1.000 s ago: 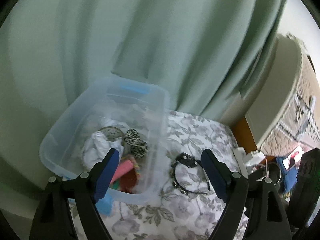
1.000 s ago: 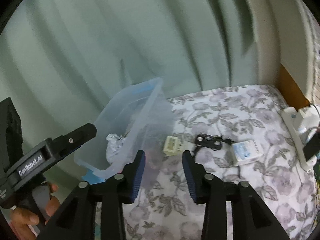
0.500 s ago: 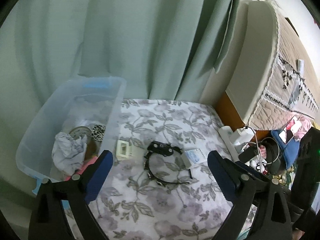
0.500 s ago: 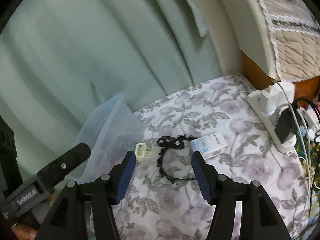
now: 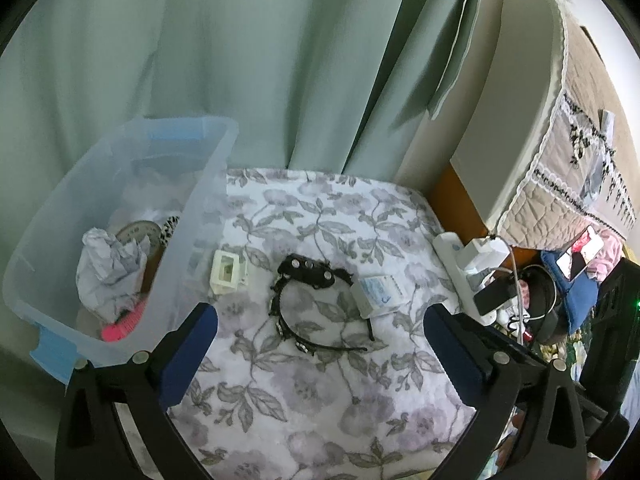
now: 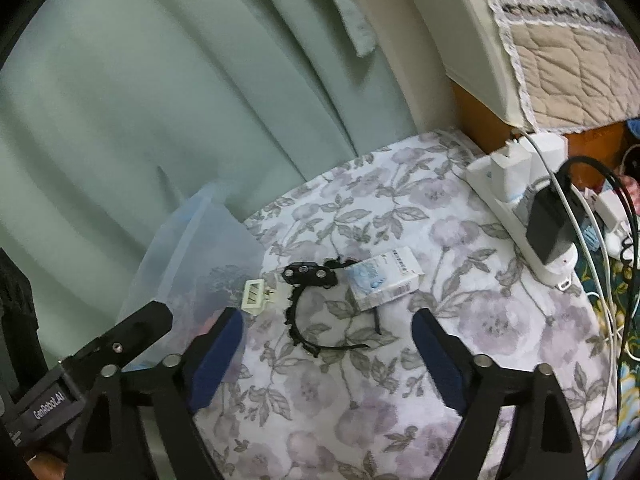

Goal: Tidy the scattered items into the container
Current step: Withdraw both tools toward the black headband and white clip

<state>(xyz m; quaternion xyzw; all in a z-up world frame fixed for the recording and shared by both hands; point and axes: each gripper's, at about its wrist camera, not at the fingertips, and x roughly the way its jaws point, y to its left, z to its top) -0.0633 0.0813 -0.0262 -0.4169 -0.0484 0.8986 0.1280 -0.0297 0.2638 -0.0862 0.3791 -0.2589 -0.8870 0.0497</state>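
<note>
At the far left a clear plastic storage bin with blue handles (image 5: 208, 184) stands on the floral-print grey and white cloth (image 5: 320, 392), holding crumpled white paper (image 5: 110, 272), a round tin lid (image 5: 136, 232), a leopard-print piece (image 5: 170, 226) and a pink comb-like item (image 5: 120, 326). Just beside the bin's right wall lies a small cream plastic frame (image 5: 226, 272) — still out on the cloth. Next comes a black studded headband with a bow (image 5: 310, 300), and touching its right side a small white and blue carton (image 5: 378, 294). Further right, at the cloth's edge, a white power strip with chargers and cables (image 5: 476, 276) lies below a quilted beige bedcover (image 5: 560, 152). The left gripper (image 5: 320, 348) hangs over the cloth with its jaws opening, wide apart, nothing clamped; the headband shows in the gap between them. The right gripper (image 6: 328, 348) is likewise opening — blue pads (image 6: 216, 356) spread and touching nothing, with the headband and carton ahead of them.
</note>
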